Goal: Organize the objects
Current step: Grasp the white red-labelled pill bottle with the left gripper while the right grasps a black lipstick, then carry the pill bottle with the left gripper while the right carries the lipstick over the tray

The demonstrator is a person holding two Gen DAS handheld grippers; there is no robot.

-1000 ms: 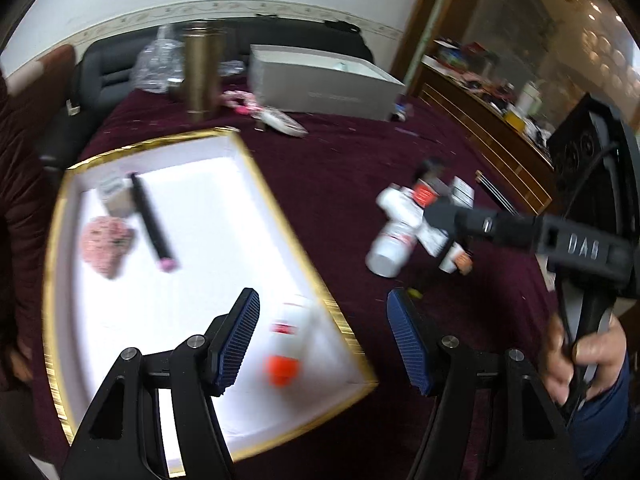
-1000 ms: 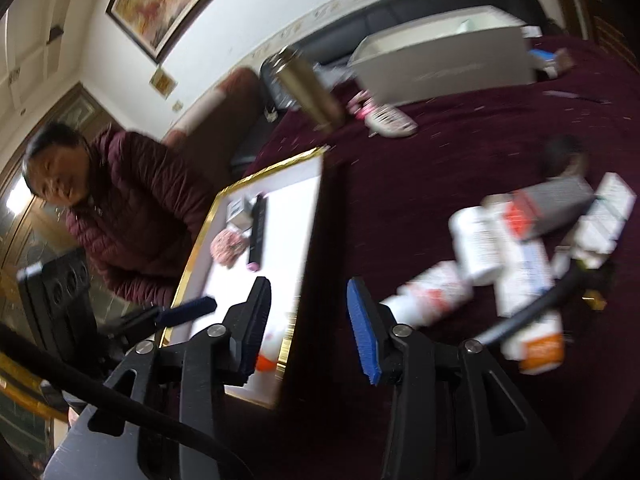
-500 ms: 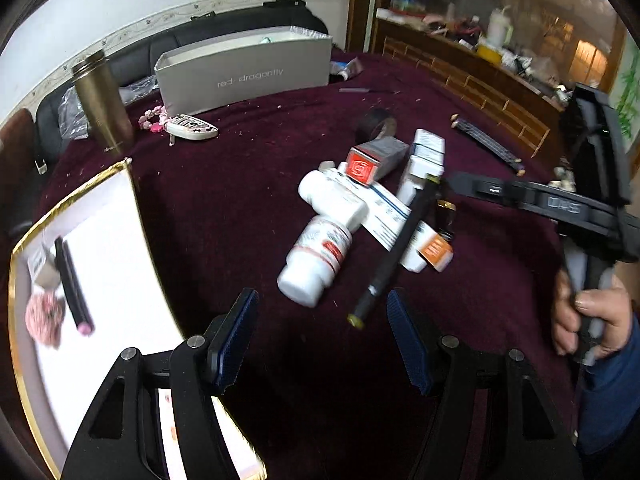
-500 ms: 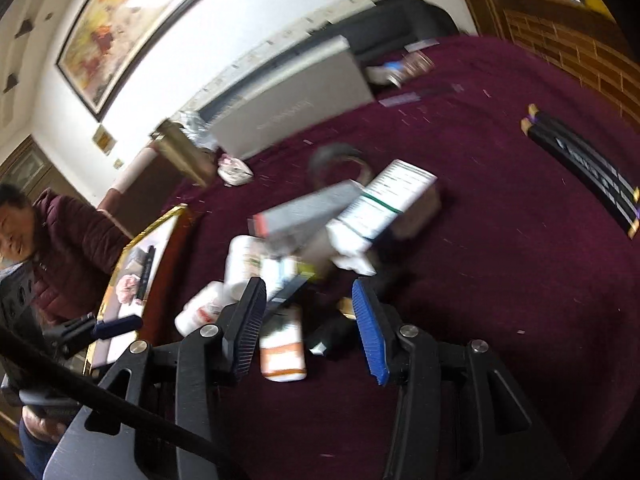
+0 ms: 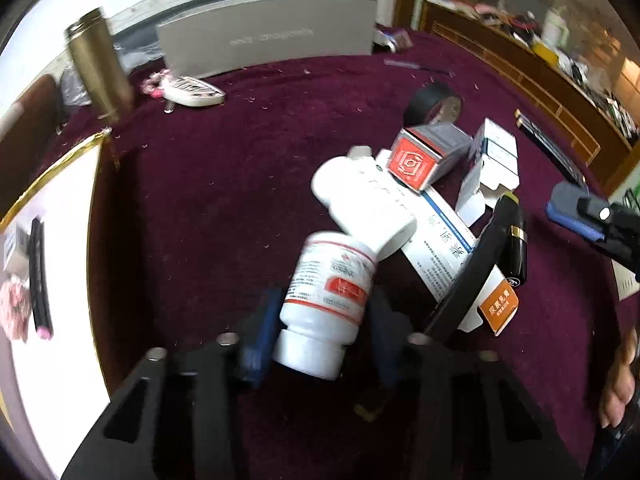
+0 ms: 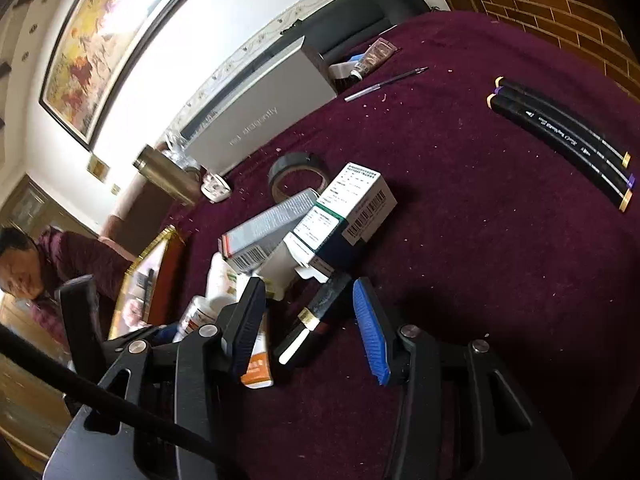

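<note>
A pile of items lies on the maroon cloth: a white pill bottle with a red label [image 5: 326, 304], a second white bottle [image 5: 362, 208], a red-ended box [image 5: 428, 156], white medicine boxes [image 6: 348, 208], a black tape roll [image 5: 434, 104] and a black lipstick with a gold band [image 6: 316, 316]. My left gripper [image 5: 320, 320] is open with its jaws on either side of the red-label bottle. My right gripper [image 6: 308, 332] is open with the lipstick lying between its jaws. A gold-rimmed white tray [image 5: 60, 240] at the left holds a black pen and a pink item.
A grey shoebox [image 5: 264, 40], a brass flask [image 5: 100, 68] and a white key fob [image 5: 194, 94] stand at the back. Black markers [image 6: 560, 136] lie at the right. A person in a maroon jacket [image 6: 36, 264] sits beyond the tray.
My left gripper moved right from the tray to the pile and now straddles the red-label bottle. My right gripper swung right and down over the lipstick.
</note>
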